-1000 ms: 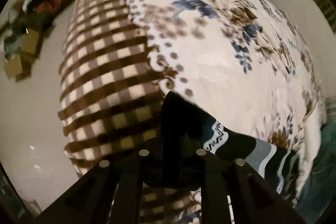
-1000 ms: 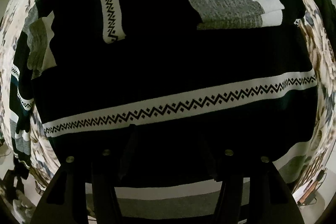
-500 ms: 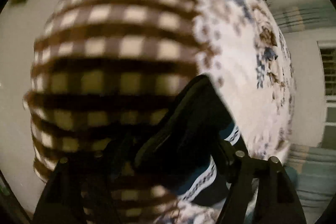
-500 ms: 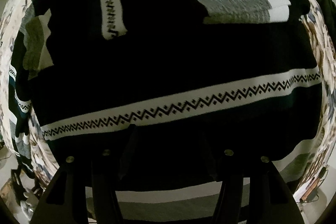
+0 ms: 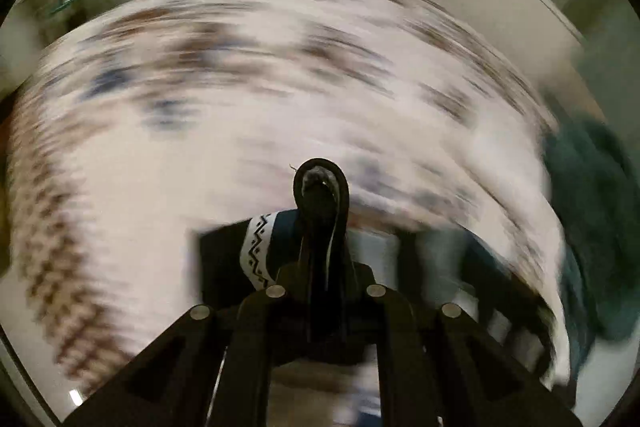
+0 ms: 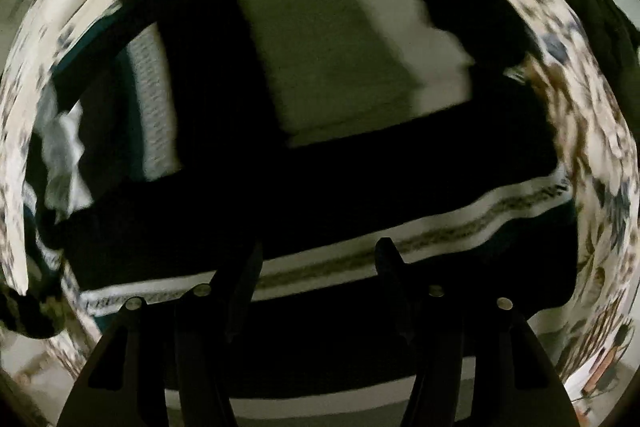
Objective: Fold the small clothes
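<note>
Left wrist view: the left hand-held gripper [image 5: 320,227] is clamped on a folded edge of the dark patterned sweater [image 5: 256,251], which trails down and right below it. Beyond, the floral bedspread [image 5: 240,107] is blurred, with bare pale room toward its far edge. Right wrist view: the right hand-held gripper [image 6: 318,267] has its fingers apart, hovering over the sweater [image 6: 360,179] spread flat on the bedspread [image 6: 592,147], whose border shows all round.
</note>
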A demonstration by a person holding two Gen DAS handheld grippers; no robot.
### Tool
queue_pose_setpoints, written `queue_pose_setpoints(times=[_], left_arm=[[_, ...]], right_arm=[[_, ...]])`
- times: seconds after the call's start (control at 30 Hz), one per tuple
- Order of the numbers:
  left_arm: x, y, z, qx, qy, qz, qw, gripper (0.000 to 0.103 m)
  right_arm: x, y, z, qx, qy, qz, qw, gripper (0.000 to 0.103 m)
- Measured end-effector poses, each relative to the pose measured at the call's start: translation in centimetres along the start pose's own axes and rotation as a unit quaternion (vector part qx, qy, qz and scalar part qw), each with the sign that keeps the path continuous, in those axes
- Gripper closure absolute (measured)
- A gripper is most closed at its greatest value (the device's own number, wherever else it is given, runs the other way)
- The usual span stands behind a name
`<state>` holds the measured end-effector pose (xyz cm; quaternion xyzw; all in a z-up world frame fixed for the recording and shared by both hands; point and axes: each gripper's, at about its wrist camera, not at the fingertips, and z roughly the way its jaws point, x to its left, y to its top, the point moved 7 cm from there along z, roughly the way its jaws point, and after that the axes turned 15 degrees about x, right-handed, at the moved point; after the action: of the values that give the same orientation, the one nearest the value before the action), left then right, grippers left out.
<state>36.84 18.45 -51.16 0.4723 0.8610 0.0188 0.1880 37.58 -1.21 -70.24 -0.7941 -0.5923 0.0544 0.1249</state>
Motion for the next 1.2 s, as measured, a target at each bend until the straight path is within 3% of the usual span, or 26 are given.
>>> queue_pose_setpoints(times=[0.1,0.2,0.27,0.33,0.4,0.43,0.5,0.57,0.63,0.67,0.73,0.8,0.9,0.93,1.03,1.07,1.1,1.13,1.2], left_arm=[[-12.9,-2.7,3.8,0.041,-0.035,0.096,0.9939,0.096],[-25.3,-8.3,7.2,0.088,-0.068,0.191,0.9753,0.096],[-32.3,-12.2,9.0,0.113,-0.074,0.251,0.9585,0.095],[-37.5,-16.2,10.3,0.15,-0.083,0.301,0.9381,0.092],[-40.3,-18.4,11.0,0.176,-0.08,0.333,0.9229,0.09],[-41.0,-19.0,11.0,0.18,-0.071,0.343,0.9193,0.081],[-40.9,-18.9,10.4,0.179,-0.078,0.343,0.9189,0.066],[-38.8,-17.2,9.0,0.167,-0.08,0.322,0.9286,0.055],[-35.4,-14.0,8.5,0.148,-0.064,0.296,0.9416,0.024],[-32.8,-12.2,7.7,0.129,-0.049,0.281,0.9498,0.02],[-27.8,-8.8,6.6,0.089,0.004,0.254,0.9631,0.019],[-22.4,-5.9,6.1,0.069,0.059,0.223,0.9706,0.019],[-15.4,-2.9,7.1,0.069,0.13,0.176,0.9734,0.019],[-13.6,-2.3,7.4,0.073,0.14,0.16,0.9744,0.019],[-9.9,-1.4,7.9,0.069,0.162,0.127,0.9762,0.019],[-8.9,-1.3,8.1,0.072,0.162,0.115,0.9774,0.019],[-8.1,-1.2,8.4,0.076,0.159,0.101,0.9792,0.019],[-7.5,-1.3,8.5,0.079,0.155,0.089,0.9807,0.019],[-6.7,-1.2,9.1,0.085,0.148,0.074,0.9826,0.019]], right_arm=[[-5.7,-0.3,-0.2,-0.001,0.007,0.027,1.0,0.043],[-11.7,-1.2,-0.8,-0.004,0.007,0.046,0.999,0.043],[-16.4,-1.2,-1.8,-0.009,0.001,0.059,0.998,0.043],[-21.1,-1.3,-2.8,-0.008,0.013,0.07,0.997,0.043],[-25.3,-1.9,-3.5,-0.003,0.036,0.073,0.997,0.043],[-27.4,-2.2,-4.1,-0.001,0.052,0.068,0.996,0.043],[-31.2,-2.9,-5.3,-0.001,0.071,0.055,0.996,0.043],[-35.9,-2.0,-8.0,-0.006,0.086,0.043,0.995,0.043],[-39.4,-2.2,-10.3,-0.02,0.106,0.037,0.993,0.043],[-39.7,-1.9,-12.1,-0.024,0.115,0.037,0.992,0.043],[-39.6,-2.9,-14.8,-0.041,0.144,0.032,0.988,0.043],[-40.3,-0.3,-17.3,-0.061,0.16,0.024,0.985,0.042],[-39.1,3.8,-18.5,-0.075,0.165,0.008,0.983,0.042],[-37.2,7.3,-18.6,-0.076,0.162,0.002,0.984,0.042],[-36.5,10.3,-16.5,-0.047,0.124,-0.023,0.991,0.043],[-34.0,13.7,-16.7,-0.039,0.121,-0.026,0.992,0.053],[-33.9,14.3,-16.2,-0.028,0.113,-0.037,0.992,0.097],[-32.8,14.7,-16.3,-0.027,0.095,-0.048,0.994,0.096],[-33.0,14.8,-19.2,-0.08,0.078,-0.067,0.991,0.096]])
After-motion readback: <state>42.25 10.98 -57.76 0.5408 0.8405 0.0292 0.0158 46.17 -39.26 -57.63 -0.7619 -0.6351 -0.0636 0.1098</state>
